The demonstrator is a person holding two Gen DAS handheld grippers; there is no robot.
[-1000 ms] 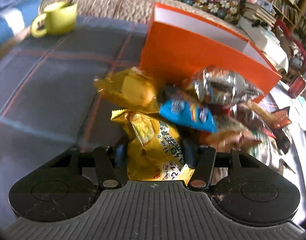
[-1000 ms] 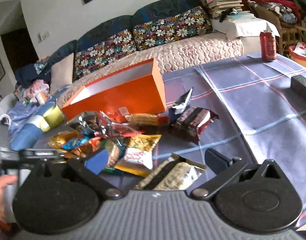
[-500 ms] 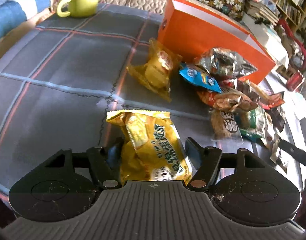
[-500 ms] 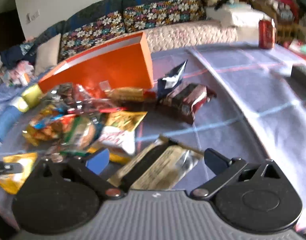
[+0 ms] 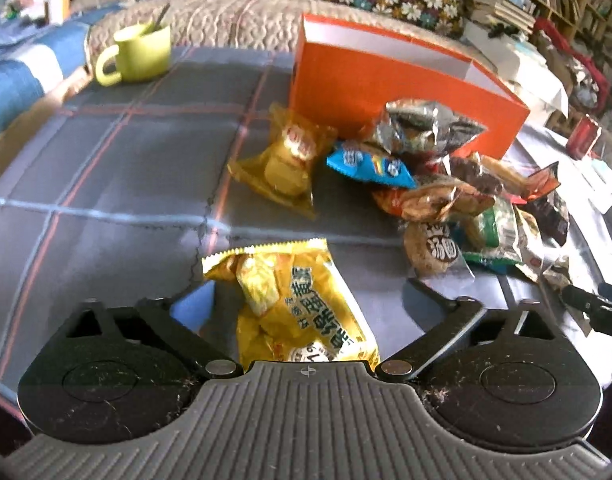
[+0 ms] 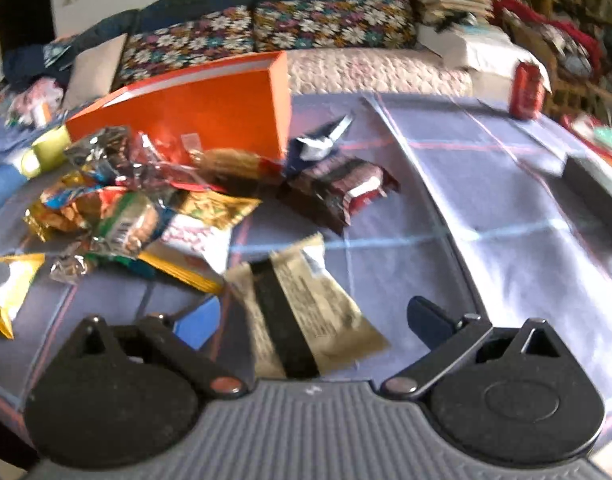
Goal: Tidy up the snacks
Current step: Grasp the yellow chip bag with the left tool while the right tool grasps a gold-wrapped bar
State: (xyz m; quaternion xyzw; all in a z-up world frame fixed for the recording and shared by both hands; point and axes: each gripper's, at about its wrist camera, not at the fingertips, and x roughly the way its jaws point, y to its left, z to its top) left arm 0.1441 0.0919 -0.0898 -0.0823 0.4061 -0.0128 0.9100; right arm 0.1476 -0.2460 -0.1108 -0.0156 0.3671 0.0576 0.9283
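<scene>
A yellow snack packet [image 5: 294, 300] lies on the plaid tablecloth between the spread fingers of my open left gripper [image 5: 306, 300]; it also shows at the left edge of the right wrist view [image 6: 2, 292]. A beige packet with a black stripe [image 6: 302, 312] lies between the spread fingers of my open right gripper [image 6: 313, 316]. A pile of mixed snack packets [image 5: 445, 188] lies in front of an open orange box [image 5: 369, 76], also seen in the right wrist view [image 6: 210, 116]. A clear yellow packet [image 5: 286, 160] lies left of the pile.
A green mug [image 5: 138, 54] stands at the table's far left. A red can [image 6: 525, 90] and a dark box [image 6: 593, 184] are at the right. A brown chocolate packet [image 6: 341, 188] lies right of the pile. A sofa runs behind the table.
My left gripper pulled the yellow packet out of the pile toward the near side, then opened and let it go. The right gripper shifted slightly over the beige packet, still open.
</scene>
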